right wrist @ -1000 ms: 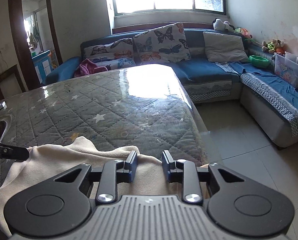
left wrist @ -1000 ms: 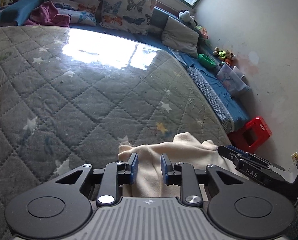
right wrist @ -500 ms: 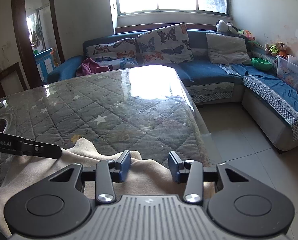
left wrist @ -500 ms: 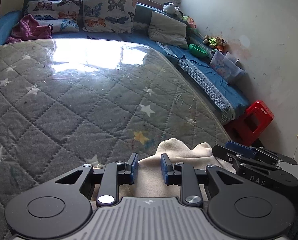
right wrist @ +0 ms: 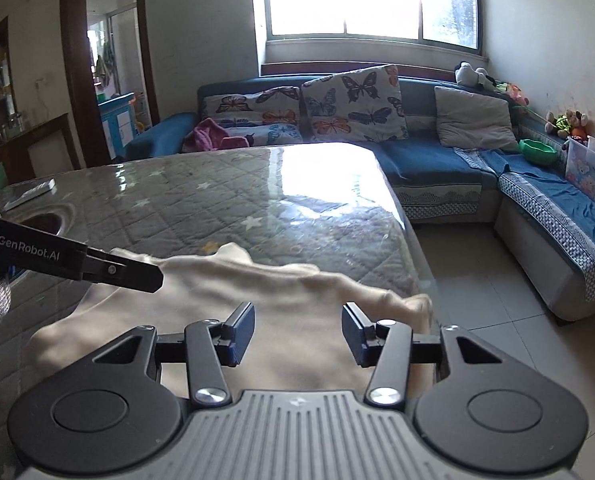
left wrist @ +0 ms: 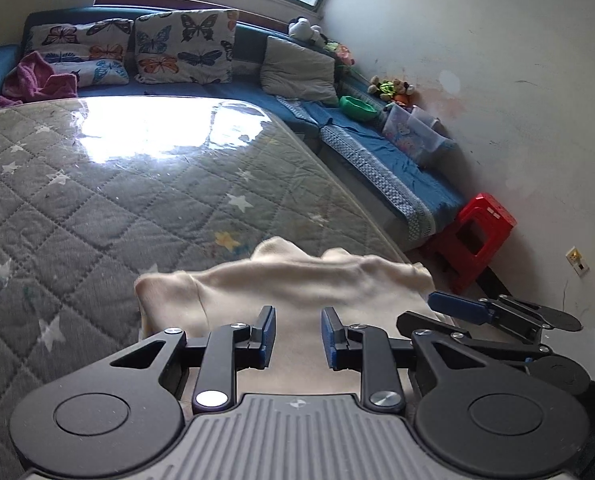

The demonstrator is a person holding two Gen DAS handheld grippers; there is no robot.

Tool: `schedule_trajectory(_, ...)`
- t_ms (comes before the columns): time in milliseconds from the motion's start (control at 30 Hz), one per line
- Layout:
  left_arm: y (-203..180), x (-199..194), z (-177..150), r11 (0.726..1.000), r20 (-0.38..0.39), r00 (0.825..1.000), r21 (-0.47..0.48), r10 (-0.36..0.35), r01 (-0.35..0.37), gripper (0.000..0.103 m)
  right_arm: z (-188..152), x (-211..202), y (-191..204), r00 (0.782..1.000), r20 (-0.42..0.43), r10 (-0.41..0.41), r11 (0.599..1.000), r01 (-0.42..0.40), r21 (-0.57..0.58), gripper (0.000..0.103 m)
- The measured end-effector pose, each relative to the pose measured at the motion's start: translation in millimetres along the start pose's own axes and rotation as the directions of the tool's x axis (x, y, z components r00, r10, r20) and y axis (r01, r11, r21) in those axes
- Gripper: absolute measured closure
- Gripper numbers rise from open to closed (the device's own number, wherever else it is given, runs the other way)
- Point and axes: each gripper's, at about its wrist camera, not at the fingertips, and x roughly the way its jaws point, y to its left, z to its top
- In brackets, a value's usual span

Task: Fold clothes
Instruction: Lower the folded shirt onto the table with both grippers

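Note:
A cream garment (left wrist: 297, 284) lies bunched at the near right corner of the quilted grey table (left wrist: 97, 208). My left gripper (left wrist: 296, 338) is open just above its near part, holding nothing. My right gripper (right wrist: 297, 334) is open wide over the same garment (right wrist: 281, 300), also empty. In the left wrist view the right gripper (left wrist: 493, 316) sits at the garment's right edge. In the right wrist view the left gripper (right wrist: 97, 266) reaches in from the left over the cloth.
A blue corner sofa (right wrist: 437, 160) with butterfly cushions (right wrist: 349, 104) runs behind and right of the table. A red stool (left wrist: 477, 236) stands on the tiled floor by the table's right edge. A flat white object (right wrist: 29, 194) lies at the table's far left.
Both grippers opened and let go of the garment, the right one wider. The garment now lies spread on the table corner. Both grippers have risen and pulled back slightly.

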Motion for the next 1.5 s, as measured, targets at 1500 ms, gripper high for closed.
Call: schedule_trajectory(1500, 39, -45, -62, 0.996, 0.039, 0.999, -0.086, 0.034, -0.031, 0.076, -51, -35, -7, 0.998, 0.022, -0.055, 0.996, 0.054, 0.064, 0.05)
